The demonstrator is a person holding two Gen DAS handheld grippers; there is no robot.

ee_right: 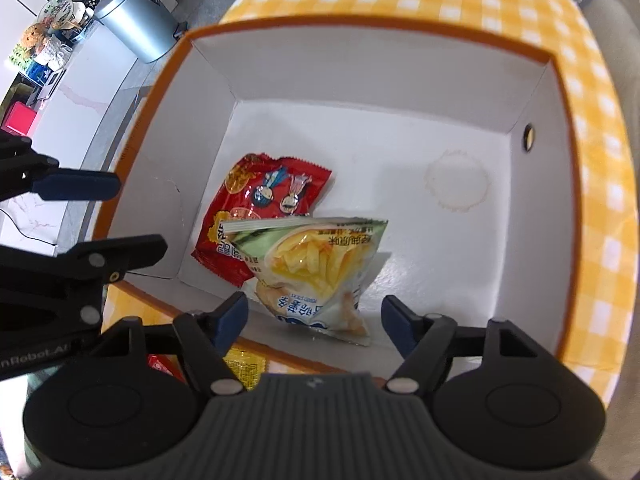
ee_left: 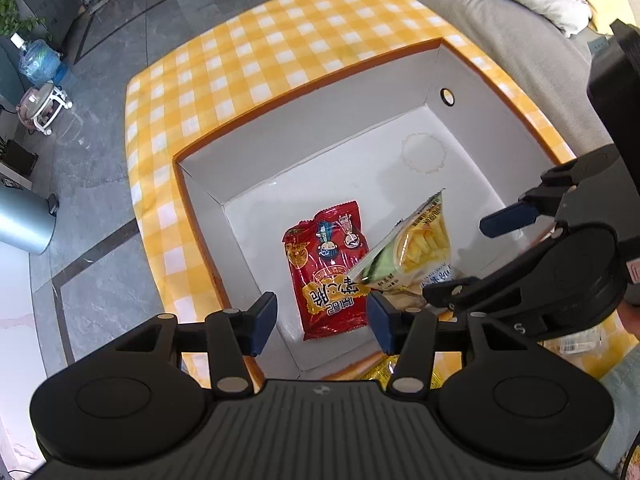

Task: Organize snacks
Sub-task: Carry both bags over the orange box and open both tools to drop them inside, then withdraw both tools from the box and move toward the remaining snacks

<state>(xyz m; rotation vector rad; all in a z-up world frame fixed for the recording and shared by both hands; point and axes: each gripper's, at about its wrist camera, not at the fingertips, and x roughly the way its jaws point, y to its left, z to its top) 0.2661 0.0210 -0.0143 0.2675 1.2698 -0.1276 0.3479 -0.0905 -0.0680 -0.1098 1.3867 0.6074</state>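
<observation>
Right wrist view alone: chip bag's [ee_right: 316, 268] full face, both grippers' fingers [ee_right: 230, 316] spread, empty.

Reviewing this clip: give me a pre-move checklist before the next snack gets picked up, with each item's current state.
1. Left gripper open and empty: ok.
2. Right gripper open and empty: ok.
3. Red packet lying flat in the box: ok.
4. Fries bag settled: not ok, it stands tilted, leaning over the red packet's edge.
5. Free floor space left in the box: ok, the side with the ring stain is bare.
6. Next snack located: cannot tell; only slivers of yellow and red packets show outside the box, behind the right gripper.
</observation>
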